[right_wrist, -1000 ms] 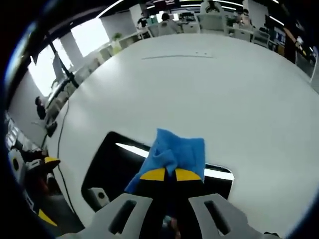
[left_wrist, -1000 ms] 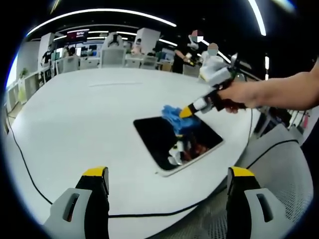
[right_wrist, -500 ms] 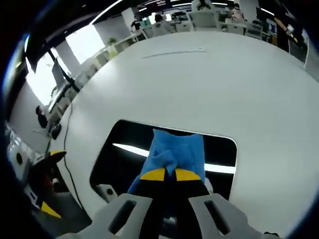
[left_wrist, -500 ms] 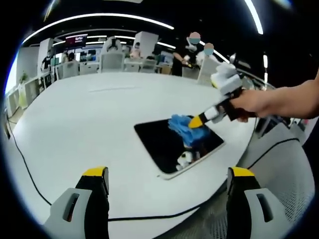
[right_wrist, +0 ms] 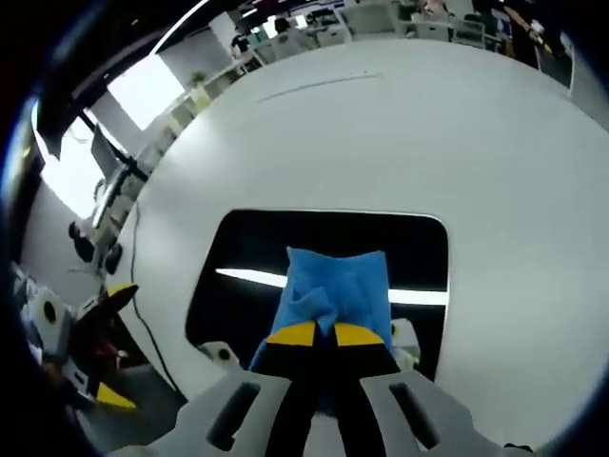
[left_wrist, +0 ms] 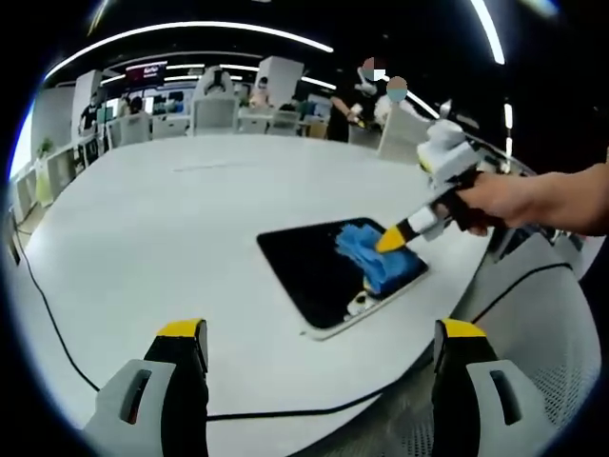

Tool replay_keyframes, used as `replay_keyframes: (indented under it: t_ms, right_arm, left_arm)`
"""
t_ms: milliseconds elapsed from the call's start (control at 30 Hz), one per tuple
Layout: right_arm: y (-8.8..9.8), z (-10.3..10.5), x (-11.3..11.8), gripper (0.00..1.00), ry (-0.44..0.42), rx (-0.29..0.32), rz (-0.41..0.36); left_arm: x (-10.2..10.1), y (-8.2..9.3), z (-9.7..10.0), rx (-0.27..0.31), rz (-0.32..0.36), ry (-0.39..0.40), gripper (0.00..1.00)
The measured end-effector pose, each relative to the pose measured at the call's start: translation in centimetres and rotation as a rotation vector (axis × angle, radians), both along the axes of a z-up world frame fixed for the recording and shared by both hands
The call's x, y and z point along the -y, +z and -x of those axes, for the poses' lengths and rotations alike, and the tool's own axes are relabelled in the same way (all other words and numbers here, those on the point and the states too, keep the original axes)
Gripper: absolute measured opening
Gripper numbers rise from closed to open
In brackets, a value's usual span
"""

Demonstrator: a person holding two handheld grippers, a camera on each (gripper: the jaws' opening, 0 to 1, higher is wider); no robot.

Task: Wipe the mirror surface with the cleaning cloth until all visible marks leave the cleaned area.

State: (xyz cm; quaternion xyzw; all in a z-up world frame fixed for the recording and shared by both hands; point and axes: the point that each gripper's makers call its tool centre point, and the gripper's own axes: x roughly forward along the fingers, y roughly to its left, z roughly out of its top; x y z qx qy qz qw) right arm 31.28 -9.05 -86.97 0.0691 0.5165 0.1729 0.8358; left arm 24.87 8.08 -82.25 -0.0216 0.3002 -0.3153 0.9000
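Observation:
A dark rectangular mirror (left_wrist: pixel 324 271) (right_wrist: pixel 285 252) with a white rim lies flat on the big white table. A blue cleaning cloth (left_wrist: pixel 369 255) (right_wrist: pixel 335 290) rests on its glass. My right gripper (right_wrist: pixel 331 333) (left_wrist: pixel 392 240) is shut on the cloth's near edge, pressing it down at the mirror's right part in the left gripper view; a hand holds it. My left gripper (left_wrist: pixel 319 333) hangs above the table's near edge, short of the mirror, jaws wide open with nothing between them.
A black cable (left_wrist: pixel 57 333) runs along the table's near edge. Across the table stand chairs and desks (left_wrist: pixel 219 105), with people (left_wrist: pixel 366 90) behind. A mesh chair (left_wrist: pixel 533 324) sits off the table's right side.
The right gripper has dragged the cloth across the mirror, from its far corner toward its right, nearer part. The left gripper has stayed still and open.

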Motion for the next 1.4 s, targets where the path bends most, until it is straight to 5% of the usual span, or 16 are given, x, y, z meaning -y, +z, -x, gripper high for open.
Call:
replay_keyframes:
  t_ms: [767,1400]
  right_arm:
    - [0.0,4.2,-0.1,0.00,0.007,-0.026,-0.023]
    - [0.0,5.1,-0.3,0.00,0.042,-0.020,-0.029]
  left_arm:
    - [0.0,0.4,-0.1,0.019,0.014,0.005,0.99]
    - [0.0,0.2,-0.1,0.014,0.007,0.001,0.99]
